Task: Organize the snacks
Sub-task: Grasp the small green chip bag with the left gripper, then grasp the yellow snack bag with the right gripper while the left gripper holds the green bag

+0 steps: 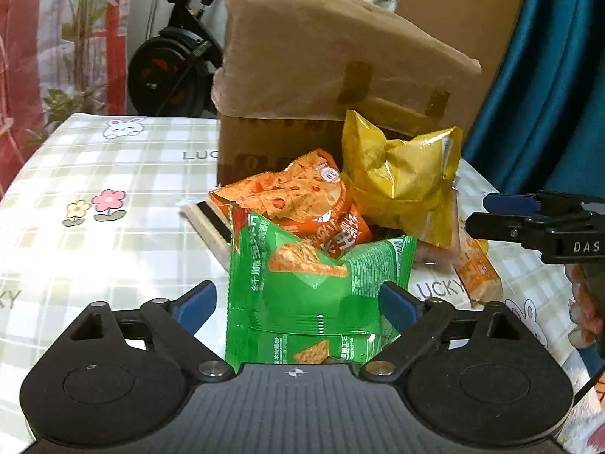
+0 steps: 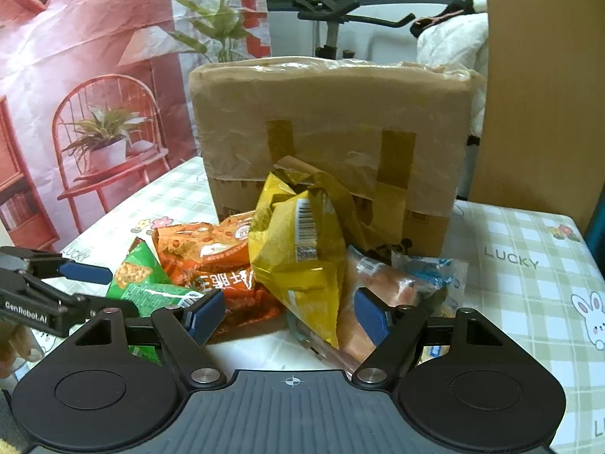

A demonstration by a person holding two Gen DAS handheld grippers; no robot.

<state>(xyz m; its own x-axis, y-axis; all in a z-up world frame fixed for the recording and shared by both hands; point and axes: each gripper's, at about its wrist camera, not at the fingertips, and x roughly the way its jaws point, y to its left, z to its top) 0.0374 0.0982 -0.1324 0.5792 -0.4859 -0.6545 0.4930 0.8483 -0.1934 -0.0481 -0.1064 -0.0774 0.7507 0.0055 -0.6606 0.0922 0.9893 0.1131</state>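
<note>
A pile of snack bags lies on the checked tablecloth in front of a cardboard box (image 1: pixel 340 64). My left gripper (image 1: pixel 298 304) is open with its blue pads on either side of a green snack bag (image 1: pixel 314 291); the pads stand apart from it or barely touch. Behind it are an orange bag (image 1: pixel 298 196) and a yellow bag (image 1: pixel 397 174). My right gripper (image 2: pixel 289 314) is open around the lower end of the yellow bag (image 2: pixel 298 249), with an orange-wrapped snack (image 2: pixel 351 325) beside its right pad. The green bag (image 2: pixel 147 283) and orange bag (image 2: pixel 215 253) lie to the left.
The taped cardboard box (image 2: pixel 332 128) stands right behind the pile. A blue-white packet (image 2: pixel 435 268) lies at the pile's right. The tablecloth (image 1: pixel 94 189) extends left; its right part (image 2: pixel 529 265) shows too. An exercise bike (image 1: pixel 174 64) and curtains stand beyond the table.
</note>
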